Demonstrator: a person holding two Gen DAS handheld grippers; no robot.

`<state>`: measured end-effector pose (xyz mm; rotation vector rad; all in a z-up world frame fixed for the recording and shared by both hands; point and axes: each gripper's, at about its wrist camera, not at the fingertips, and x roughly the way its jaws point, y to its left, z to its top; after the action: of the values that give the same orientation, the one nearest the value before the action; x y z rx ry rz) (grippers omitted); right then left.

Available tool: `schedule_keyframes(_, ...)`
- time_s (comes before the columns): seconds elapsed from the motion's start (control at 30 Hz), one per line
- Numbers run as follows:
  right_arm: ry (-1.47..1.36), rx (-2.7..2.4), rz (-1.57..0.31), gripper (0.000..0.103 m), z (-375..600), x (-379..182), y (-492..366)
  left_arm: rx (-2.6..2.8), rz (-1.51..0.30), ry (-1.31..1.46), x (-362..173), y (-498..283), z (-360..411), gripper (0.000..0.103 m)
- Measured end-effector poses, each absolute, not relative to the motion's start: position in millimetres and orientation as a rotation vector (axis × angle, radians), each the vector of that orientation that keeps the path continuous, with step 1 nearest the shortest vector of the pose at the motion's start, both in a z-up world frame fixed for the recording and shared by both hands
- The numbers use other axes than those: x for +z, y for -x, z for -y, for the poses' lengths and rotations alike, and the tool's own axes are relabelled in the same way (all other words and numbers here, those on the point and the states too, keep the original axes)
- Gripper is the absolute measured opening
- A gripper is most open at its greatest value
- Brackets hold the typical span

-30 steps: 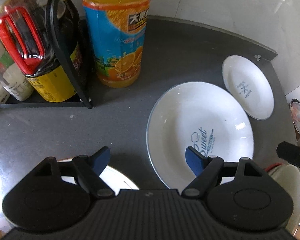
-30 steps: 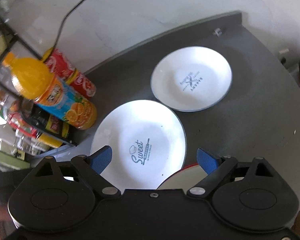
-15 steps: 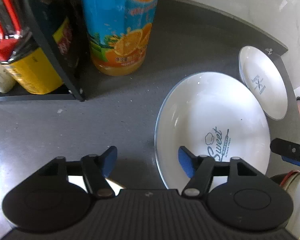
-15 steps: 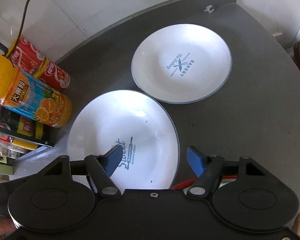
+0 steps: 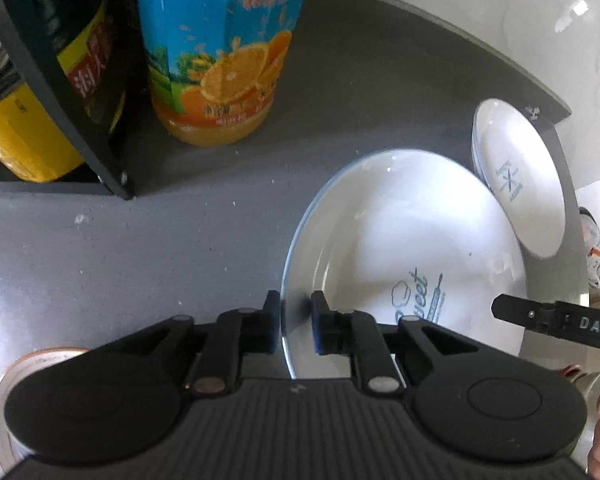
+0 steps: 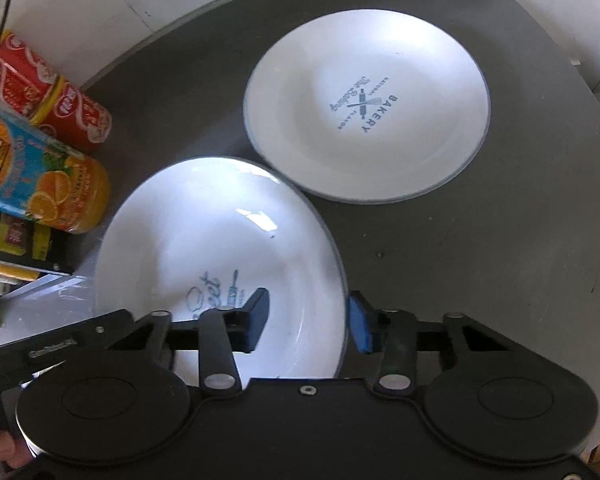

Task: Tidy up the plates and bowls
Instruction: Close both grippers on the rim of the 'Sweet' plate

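Note:
The white "Sweet" plate (image 5: 399, 248) (image 6: 220, 248) lies on the dark grey counter. Its far edge meets the white "Bakery" plate (image 5: 519, 184) (image 6: 367, 100) behind it. My left gripper (image 5: 296, 320) is shut on the Sweet plate's left rim, one finger on each side of it. My right gripper (image 6: 305, 322) is open and straddles the plate's right rim: one finger is over the plate's inside, the blue pad (image 6: 359, 328) just outside the rim. The right gripper's black body (image 5: 555, 320) shows beyond the plate in the left wrist view.
An orange juice bottle (image 5: 220, 52) (image 6: 40, 176) stands left of the plates beside a black rack (image 5: 60, 92) of bottles. Two red cans (image 6: 48, 92) lie by the wall. A bowl rim (image 5: 32, 360) shows under my left gripper. The counter ends at the right (image 6: 559, 60).
Both grippers came forward and down onto the Sweet plate. The left one shut on its left rim. The right one narrowed around its right rim.

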<state>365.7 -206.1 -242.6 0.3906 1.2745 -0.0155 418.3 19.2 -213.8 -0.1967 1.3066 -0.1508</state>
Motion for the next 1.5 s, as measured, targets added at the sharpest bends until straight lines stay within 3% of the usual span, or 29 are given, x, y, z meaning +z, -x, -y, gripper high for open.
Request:
schedule_keyframes(0.53,-0.284,0.033,-1.335,0.022,207.7,-264.4,-378.9,-0.201,-1.366,0.035,-211.4,-435.9,2.8,0.017)
schedule_keyframes(1.0,-0.294,0.153,-1.197,0.016,226.2,-260.8,-375.1,-0.124,-1.323,0.108,-196.8,-427.5,-7.3,0.016)
schedule_keyframes(1.5,-0.296,0.291,-1.087,0.012,217.7,-217.0,-373.5,-0.04,-1.255,0.184,-149.1,-406.8,-36.6,0.016)
